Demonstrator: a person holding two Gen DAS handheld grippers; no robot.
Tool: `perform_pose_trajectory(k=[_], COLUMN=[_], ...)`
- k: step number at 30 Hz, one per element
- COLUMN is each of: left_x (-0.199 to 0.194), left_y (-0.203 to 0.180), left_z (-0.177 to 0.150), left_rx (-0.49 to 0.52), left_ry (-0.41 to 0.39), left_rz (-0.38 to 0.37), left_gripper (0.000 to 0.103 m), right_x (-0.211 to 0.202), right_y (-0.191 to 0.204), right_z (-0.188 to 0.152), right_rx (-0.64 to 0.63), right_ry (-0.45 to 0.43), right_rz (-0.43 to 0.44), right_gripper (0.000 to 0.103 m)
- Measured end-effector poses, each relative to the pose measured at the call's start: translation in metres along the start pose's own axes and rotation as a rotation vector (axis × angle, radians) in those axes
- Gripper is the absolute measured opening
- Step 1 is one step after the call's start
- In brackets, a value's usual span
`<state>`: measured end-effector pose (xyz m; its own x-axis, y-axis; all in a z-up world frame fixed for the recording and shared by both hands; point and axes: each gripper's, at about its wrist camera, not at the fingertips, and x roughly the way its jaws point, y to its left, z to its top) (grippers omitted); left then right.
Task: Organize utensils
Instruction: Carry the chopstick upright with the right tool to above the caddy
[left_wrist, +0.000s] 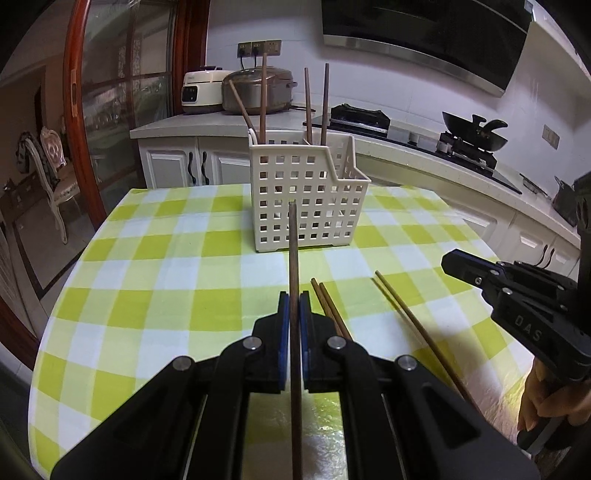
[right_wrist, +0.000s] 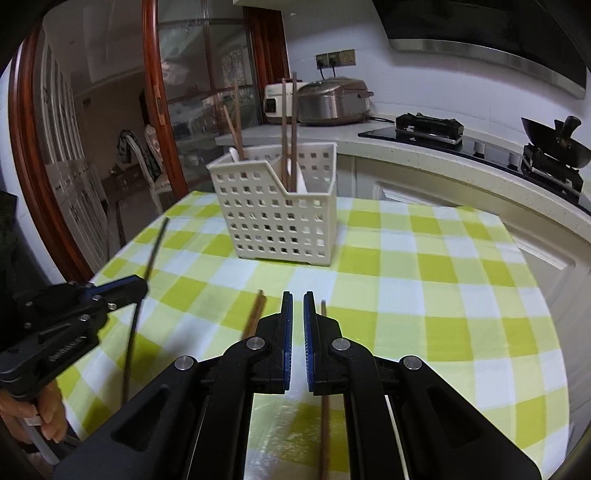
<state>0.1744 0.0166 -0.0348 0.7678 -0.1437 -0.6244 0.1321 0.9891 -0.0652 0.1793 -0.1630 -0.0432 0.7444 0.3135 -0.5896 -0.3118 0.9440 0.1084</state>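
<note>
My left gripper (left_wrist: 294, 297) is shut on a dark brown chopstick (left_wrist: 293, 251) that points forward toward the white perforated utensil basket (left_wrist: 303, 195); it holds the stick above the checked table. The basket (right_wrist: 277, 221) holds several upright chopsticks (left_wrist: 325, 99). Two chopsticks (left_wrist: 328, 306) lie side by side on the cloth just right of my left gripper, and one more chopstick (left_wrist: 410, 321) lies further right. My right gripper (right_wrist: 298, 297) is nearly shut and empty, low over the table, with one chopstick (right_wrist: 255, 314) to its left and one chopstick (right_wrist: 325, 406) under its right finger. The left gripper also shows in the right wrist view (right_wrist: 136, 288).
The round table has a green and white checked cloth (left_wrist: 166, 288). Behind it runs a kitchen counter (left_wrist: 388, 147) with rice cookers (left_wrist: 258, 90), a stove and a wok (left_wrist: 476, 133). A glass door with a wooden frame (left_wrist: 77, 110) is at the left.
</note>
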Motion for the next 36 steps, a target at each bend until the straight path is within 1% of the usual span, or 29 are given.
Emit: perform_pose_trajectory(k=[2, 3, 4, 6, 7, 8, 9, 10, 11, 12, 13, 15, 16, 17, 18, 19, 21, 23, 25, 29, 32, 36], left_x=[0.003, 0.004, 0.006, 0.008, 0.009, 0.01, 0.011, 0.011, 0.012, 0.012, 0.012, 0.011, 0.011, 0.011, 0.011, 0.011, 0.011, 0.009, 0.007, 0.001, -0.005, -0.014], left_y=[0.0, 0.0, 0.0, 0.0, 0.0, 0.001, 0.0, 0.0, 0.0, 0.0, 0.0, 0.001, 0.002, 0.002, 0.003, 0.004, 0.004, 0.003, 0.001, 0.0, -0.001, -0.003], left_z=[-0.002, -0.003, -0.005, -0.007, -0.007, -0.007, -0.007, -0.007, -0.007, -0.007, -0.007, -0.008, -0.008, -0.008, -0.008, -0.007, -0.007, -0.006, -0.006, -0.002, 0.001, 0.006], left_rx=[-0.002, -0.004, -0.005, -0.004, -0.003, -0.005, -0.006, -0.005, -0.004, -0.002, -0.001, -0.001, 0.0, 0.0, -0.002, -0.005, -0.009, -0.005, 0.004, 0.006, 0.005, 0.008], left_ry=[0.012, 0.016, 0.021, 0.026, 0.028, 0.03, 0.03, 0.03, 0.03, 0.031, 0.031, 0.029, 0.029, 0.029, 0.029, 0.029, 0.029, 0.027, 0.022, 0.008, -0.009, -0.032], left_rz=[-0.001, -0.001, -0.003, -0.003, -0.004, -0.006, -0.008, -0.008, -0.006, -0.007, -0.007, -0.006, -0.006, -0.005, -0.004, -0.004, -0.006, -0.007, -0.007, -0.008, -0.006, -0.006], left_gripper=[0.006, 0.006, 0.006, 0.006, 0.006, 0.006, 0.006, 0.006, 0.006, 0.006, 0.006, 0.006, 0.006, 0.006, 0.006, 0.006, 0.006, 0.006, 0.006, 0.006, 0.006, 0.006], right_x=[0.012, 0.022, 0.028, 0.04, 0.046, 0.05, 0.054, 0.057, 0.062, 0.068, 0.074, 0.085, 0.091, 0.093, 0.093, 0.092, 0.091, 0.087, 0.074, 0.041, 0.02, -0.004], right_y=[-0.006, -0.009, -0.011, -0.013, -0.013, -0.011, -0.008, -0.006, -0.004, -0.003, -0.004, -0.007, -0.008, -0.008, -0.007, -0.006, -0.002, -0.003, -0.005, -0.009, -0.01, -0.011], right_z=[-0.003, -0.006, -0.008, -0.014, -0.016, -0.018, -0.019, -0.02, -0.021, -0.021, -0.021, -0.023, -0.025, -0.027, -0.028, -0.03, -0.032, -0.032, -0.028, -0.007, 0.007, 0.017], right_rx=[0.012, 0.001, -0.009, -0.023, -0.028, -0.036, -0.053, -0.067, -0.081, -0.087, -0.085, -0.079, -0.084, -0.092, -0.099, -0.111, -0.128, -0.114, -0.086, -0.051, -0.038, -0.028], right_ry=[0.053, 0.097, 0.118, 0.167, 0.194, 0.197, 0.2, 0.209, 0.221, 0.239, 0.257, 0.297, 0.32, 0.32, 0.319, 0.32, 0.317, 0.301, 0.247, 0.118, 0.048, -0.025], right_rz=[-0.005, -0.015, -0.028, -0.035, -0.029, -0.029, -0.027, -0.028, -0.037, -0.046, -0.051, -0.064, -0.071, -0.068, -0.062, -0.061, -0.073, -0.064, -0.057, -0.044, -0.035, -0.019], right_gripper=[0.007, 0.009, 0.015, 0.029, 0.047, 0.056, 0.056, 0.054, 0.048, 0.044, 0.037, 0.032, 0.027, 0.02, 0.015, 0.007, 0.006, 0.006, 0.006, 0.006, 0.006, 0.006])
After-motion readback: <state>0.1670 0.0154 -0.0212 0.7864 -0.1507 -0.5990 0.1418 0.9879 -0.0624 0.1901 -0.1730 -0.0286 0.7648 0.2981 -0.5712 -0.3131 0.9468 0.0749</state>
